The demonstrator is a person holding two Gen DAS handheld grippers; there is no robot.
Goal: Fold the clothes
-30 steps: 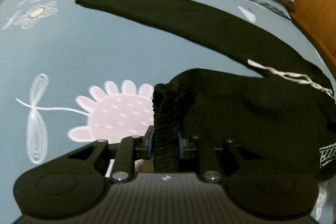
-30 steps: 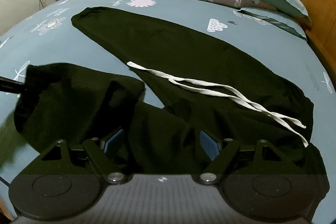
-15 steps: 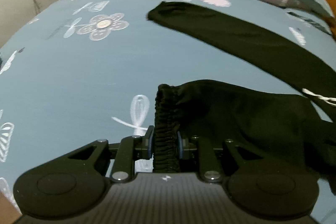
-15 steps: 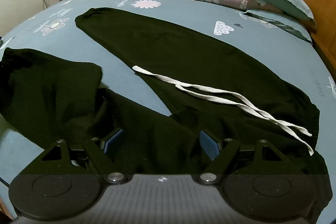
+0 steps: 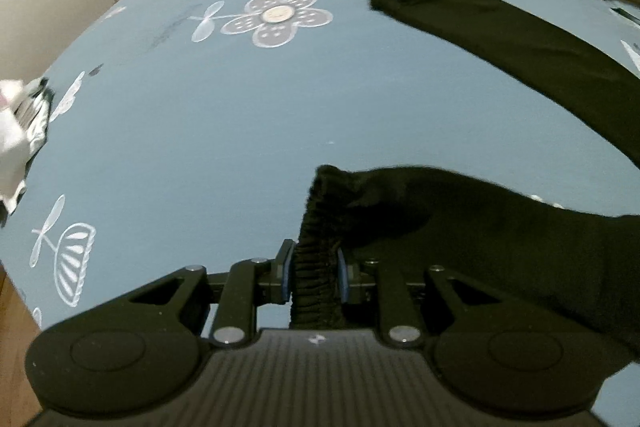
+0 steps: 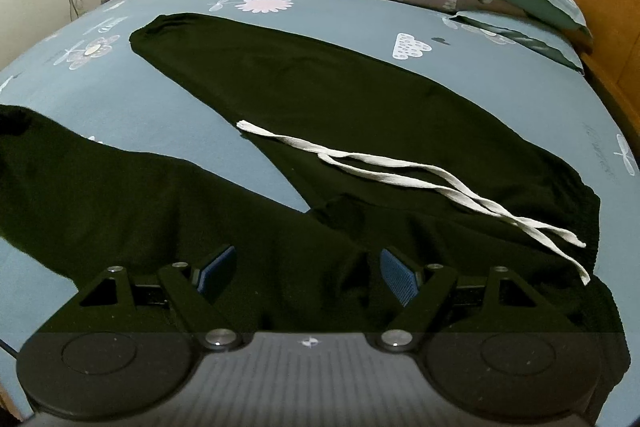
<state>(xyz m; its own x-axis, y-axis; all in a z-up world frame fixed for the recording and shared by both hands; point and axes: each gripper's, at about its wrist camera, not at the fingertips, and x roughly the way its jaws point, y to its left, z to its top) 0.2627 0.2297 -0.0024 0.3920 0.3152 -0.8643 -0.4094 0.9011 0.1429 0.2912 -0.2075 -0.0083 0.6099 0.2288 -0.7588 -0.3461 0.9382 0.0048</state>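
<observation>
Left wrist view: left gripper [image 5: 311, 277] pinches ribbed cuff [image 5: 316, 267] of black fabric trousers [image 5: 480, 247], lower centre.
Right wrist view: right gripper [image 6: 308, 273] spread wide over trousers, frame bottom.
Trousers: across blue floral bedsheet [image 6: 180, 115], white drawstring [image 6: 420, 179] centre-right.

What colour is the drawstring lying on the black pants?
The drawstring is off-white, or cream. It shows best in the right wrist view, lying across the black pants.

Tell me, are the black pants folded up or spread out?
Spread out. The black pants lie flat on the bed, legs apart in a V, white drawstring across them. The left gripper pinches one cuff.
</observation>
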